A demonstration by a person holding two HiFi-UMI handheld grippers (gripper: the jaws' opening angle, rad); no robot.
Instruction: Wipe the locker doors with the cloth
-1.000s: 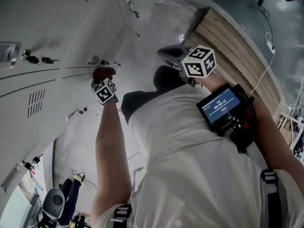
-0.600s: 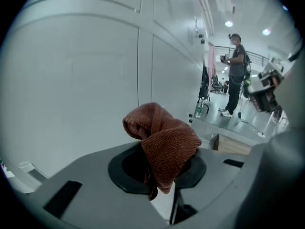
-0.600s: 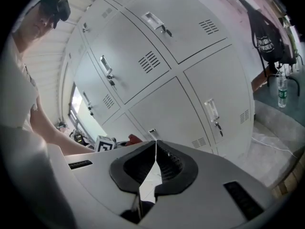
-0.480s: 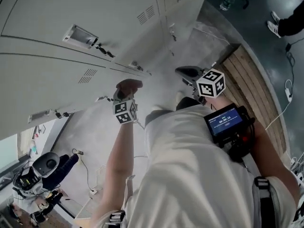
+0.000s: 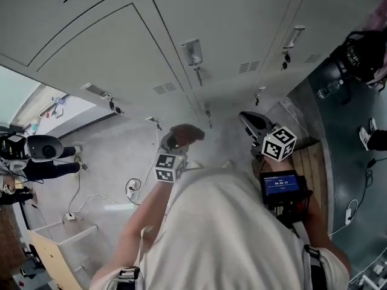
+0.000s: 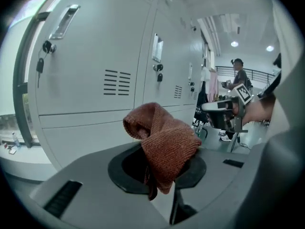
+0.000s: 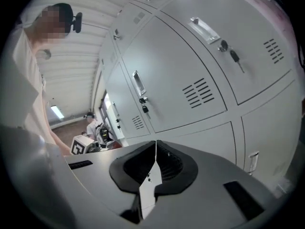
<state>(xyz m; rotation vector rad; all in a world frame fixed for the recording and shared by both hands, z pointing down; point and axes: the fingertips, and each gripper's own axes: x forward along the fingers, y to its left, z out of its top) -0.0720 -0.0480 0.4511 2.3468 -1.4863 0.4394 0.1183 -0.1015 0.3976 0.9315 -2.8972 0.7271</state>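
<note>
A wall of pale grey locker doors (image 5: 121,59) fills the upper head view, each with a handle, a keyed lock and vent slots. My left gripper (image 5: 175,141) is shut on a rust-brown cloth (image 5: 186,133), held a short way off the doors. In the left gripper view the cloth (image 6: 164,144) bunches up out of the jaws, lockers (image 6: 90,70) beyond it. My right gripper (image 5: 257,125) is shut and holds nothing; in the right gripper view its jaws (image 7: 155,159) meet tip to tip before more locker doors (image 7: 190,80).
Keys hang in several locks (image 5: 198,71). Another person with equipment (image 5: 36,153) stands at the far left, cables (image 5: 136,189) lie on the floor. A wooden bench (image 5: 311,162) and a bottle (image 5: 329,89) are at the right.
My head has tilted upward, so more lockers fill the view. Both grippers have risen with it and stay side by side; the left keeps the cloth.
</note>
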